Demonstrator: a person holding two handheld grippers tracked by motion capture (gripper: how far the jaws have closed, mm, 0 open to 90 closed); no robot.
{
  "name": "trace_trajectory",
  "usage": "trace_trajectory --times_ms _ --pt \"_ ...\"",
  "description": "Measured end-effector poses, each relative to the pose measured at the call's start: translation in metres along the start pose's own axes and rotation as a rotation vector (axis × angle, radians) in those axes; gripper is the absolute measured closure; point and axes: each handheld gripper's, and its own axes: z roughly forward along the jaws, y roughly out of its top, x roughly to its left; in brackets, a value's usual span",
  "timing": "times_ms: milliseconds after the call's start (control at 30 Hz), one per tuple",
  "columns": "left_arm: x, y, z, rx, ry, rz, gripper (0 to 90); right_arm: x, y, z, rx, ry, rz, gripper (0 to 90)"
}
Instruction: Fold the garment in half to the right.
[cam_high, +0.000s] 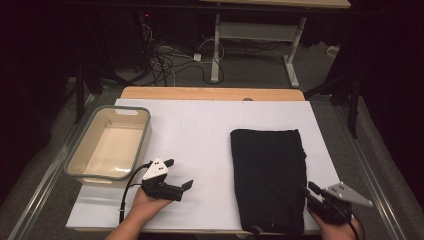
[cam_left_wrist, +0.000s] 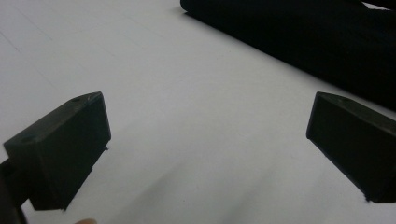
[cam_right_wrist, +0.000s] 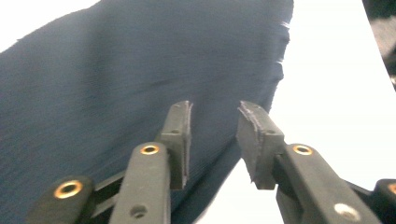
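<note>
A dark cloth (cam_high: 267, 175), folded into a long rectangle, lies on the right half of the white table cover (cam_high: 200, 130). My right gripper (cam_high: 307, 188) sits at the cloth's near right edge, held by a hand at the table's front corner. In the right gripper view its jaws (cam_right_wrist: 214, 109) stand a little apart above the cloth's (cam_right_wrist: 116, 79) edge, with nothing pinched between the pads. My left gripper (cam_high: 180, 173) rests in a hand left of the cloth, wide open. The left gripper view has its jaws (cam_left_wrist: 208, 116) over bare white surface, the cloth (cam_left_wrist: 303, 37) farther off.
A beige plastic bin (cam_high: 145, 135) with a grey rim stands at the table's left edge, nothing inside it. A wooden strip (cam_high: 210, 93) runs along the far edge. Beyond it are a desk frame and cables on the floor.
</note>
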Motion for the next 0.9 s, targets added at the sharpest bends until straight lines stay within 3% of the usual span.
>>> trace_trajectory --times_ms 167,233,300,433,567,633,700,900 --pt "0.000 0.000 0.000 0.000 -0.003 -0.001 0.0 -0.022 0.016 0.041 0.061 -0.053 0.054 59.6" --pt "0.000 0.000 0.000 0.000 -0.003 0.001 0.0 -0.028 0.018 0.051 0.082 -0.035 0.080 63.9" --pt "0.000 0.000 0.000 0.000 -0.004 0.002 0.0 -0.027 0.021 0.053 0.084 -0.025 0.049 87.0" --pt "0.000 0.000 0.000 0.000 -0.003 0.007 0.0 -0.028 0.031 0.042 0.044 -0.069 0.002 88.7" --pt "0.000 0.000 0.000 -0.002 -0.004 0.006 0.0 -0.039 0.029 0.046 0.065 -0.096 0.021 88.4" --pt "0.000 0.000 0.000 -0.005 -0.003 0.005 0.0 -0.038 0.024 0.052 0.083 -0.078 0.028 85.7" --pt "0.000 0.000 0.000 -0.005 -0.004 0.006 0.0 -0.036 0.022 0.051 0.073 -0.060 0.027 77.2" --pt "0.000 0.000 0.000 -0.005 -0.005 0.006 0.0 -0.030 0.017 0.030 0.032 0.028 0.031 52.3"
